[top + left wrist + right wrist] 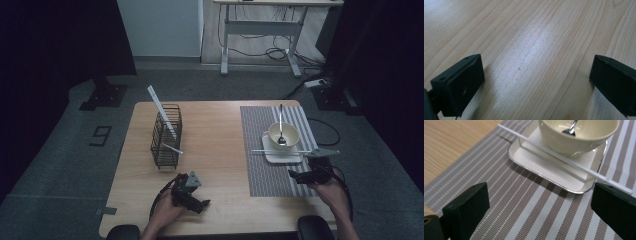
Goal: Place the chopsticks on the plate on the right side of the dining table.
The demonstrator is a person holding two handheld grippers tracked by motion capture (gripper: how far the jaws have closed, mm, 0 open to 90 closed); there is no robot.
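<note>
- The striped placemat [529, 215] lies under our right gripper [540, 207], whose jaws stand wide with nothing between them.
- The white tray [544, 167] sits just ahead of that gripper, the cream bowl [576, 137] on it, a spoon [571, 127] inside.
- The white chopstick [559, 156] rests across the tray's rim, close before the jaws; we judge that a hasty nudge could roll it off.
- Our left gripper [536, 85], also wide and empty, hovers low over bare table [531, 37].
</note>
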